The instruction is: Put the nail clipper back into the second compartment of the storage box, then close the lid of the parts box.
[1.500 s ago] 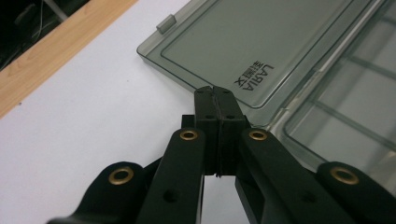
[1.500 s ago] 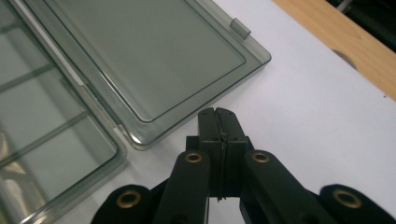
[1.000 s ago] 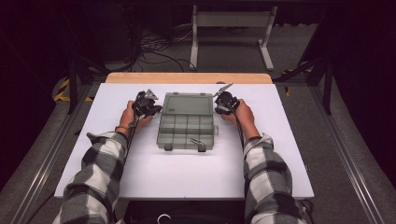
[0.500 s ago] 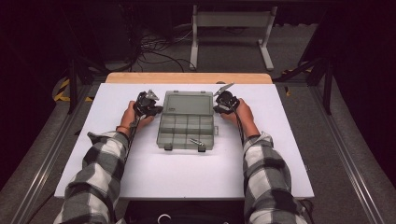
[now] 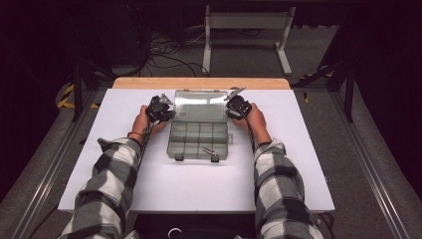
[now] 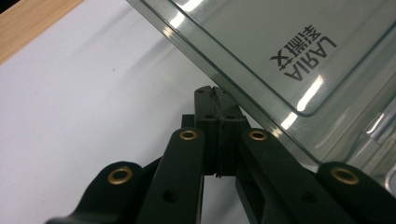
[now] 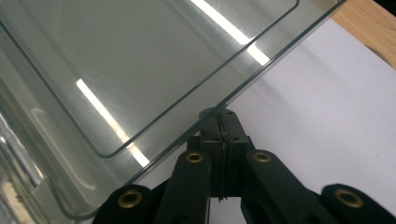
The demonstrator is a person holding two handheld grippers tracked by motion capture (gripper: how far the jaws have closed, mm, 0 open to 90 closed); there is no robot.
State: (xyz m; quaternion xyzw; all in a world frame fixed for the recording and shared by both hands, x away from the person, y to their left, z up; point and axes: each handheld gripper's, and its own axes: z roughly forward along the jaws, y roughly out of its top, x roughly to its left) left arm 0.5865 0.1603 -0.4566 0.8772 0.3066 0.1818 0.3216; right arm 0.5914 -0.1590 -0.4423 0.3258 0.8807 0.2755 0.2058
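While both jaw pairs sit pressed together, the left gripper (image 6: 216, 93) and right gripper (image 7: 220, 114) flank the glossy clear plastic lid (image 5: 200, 105) above a compartment box (image 5: 198, 141) on the white table (image 5: 199, 184).

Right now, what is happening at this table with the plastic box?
A person in a checked shirt holds a gripper in each hand at a clear compartment box on the white table. The left gripper and the right gripper, jaws pressed together, each sit at a side edge of the lid. The lid stands raised and the box is open.
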